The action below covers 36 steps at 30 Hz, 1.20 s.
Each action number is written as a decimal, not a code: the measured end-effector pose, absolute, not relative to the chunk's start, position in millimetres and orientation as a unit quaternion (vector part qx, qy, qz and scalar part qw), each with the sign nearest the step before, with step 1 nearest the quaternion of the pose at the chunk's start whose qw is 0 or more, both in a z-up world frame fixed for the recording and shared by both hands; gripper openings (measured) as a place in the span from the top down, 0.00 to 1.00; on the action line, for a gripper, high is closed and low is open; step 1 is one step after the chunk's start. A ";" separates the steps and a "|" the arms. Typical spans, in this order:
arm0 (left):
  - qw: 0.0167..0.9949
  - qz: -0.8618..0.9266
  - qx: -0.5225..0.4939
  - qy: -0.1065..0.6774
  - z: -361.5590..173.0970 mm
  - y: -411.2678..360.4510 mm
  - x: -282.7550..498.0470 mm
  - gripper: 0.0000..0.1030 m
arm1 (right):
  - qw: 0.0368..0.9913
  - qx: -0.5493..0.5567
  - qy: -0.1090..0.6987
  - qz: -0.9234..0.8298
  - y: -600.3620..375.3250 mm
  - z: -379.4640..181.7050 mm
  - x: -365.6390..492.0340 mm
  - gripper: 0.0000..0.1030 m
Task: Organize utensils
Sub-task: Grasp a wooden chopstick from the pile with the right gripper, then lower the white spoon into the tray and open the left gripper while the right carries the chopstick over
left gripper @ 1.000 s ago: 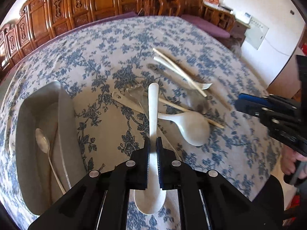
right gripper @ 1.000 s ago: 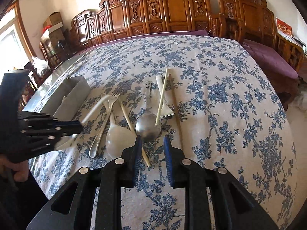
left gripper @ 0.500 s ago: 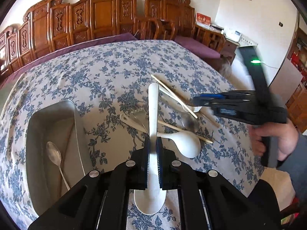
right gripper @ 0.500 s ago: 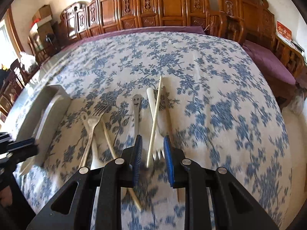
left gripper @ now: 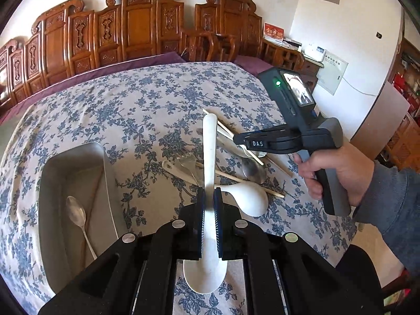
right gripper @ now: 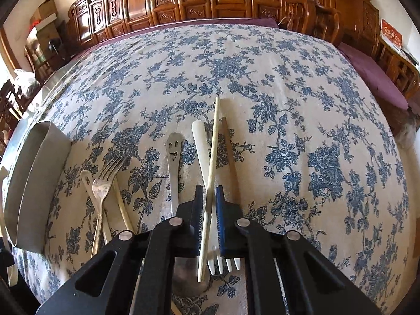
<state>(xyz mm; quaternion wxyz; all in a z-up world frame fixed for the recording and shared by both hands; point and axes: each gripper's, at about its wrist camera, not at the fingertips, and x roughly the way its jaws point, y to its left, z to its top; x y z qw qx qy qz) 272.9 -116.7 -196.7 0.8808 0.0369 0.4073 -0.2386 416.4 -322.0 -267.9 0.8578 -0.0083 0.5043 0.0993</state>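
Note:
My left gripper is shut on a white ceramic spoon and holds it above the table, bowl end near the camera. A grey tray at the left holds a metal spoon. My right gripper is low over the utensil pile, its jaws open and straddling a pale chopstick and a white plastic fork. It also shows in the left wrist view. A smiley-handled metal spoon, a metal fork and a second white spoon lie on the cloth.
The round table has a blue floral cloth. A brown chopstick lies right of the pale one. Another pale chopstick lies by the fork. Carved wooden chairs ring the far side. The tray also shows at the left.
My right gripper has moved forward and down onto the pile, its jaws now around the pale chopstick and white fork. My left gripper has lifted and tilted up with the white spoon.

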 end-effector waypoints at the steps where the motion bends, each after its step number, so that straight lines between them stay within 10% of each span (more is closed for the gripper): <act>1: 0.881 -0.238 0.037 0.407 -196.8 -116.4 273.0 0.95 | 0.858 -0.007 0.503 0.100 -321.9 -268.4 416.7 0.90; 36: 0.902 -0.148 0.023 0.405 -163.4 -37.3 285.4 0.94 | 0.885 0.007 0.425 0.189 -278.0 -180.3 339.3 0.94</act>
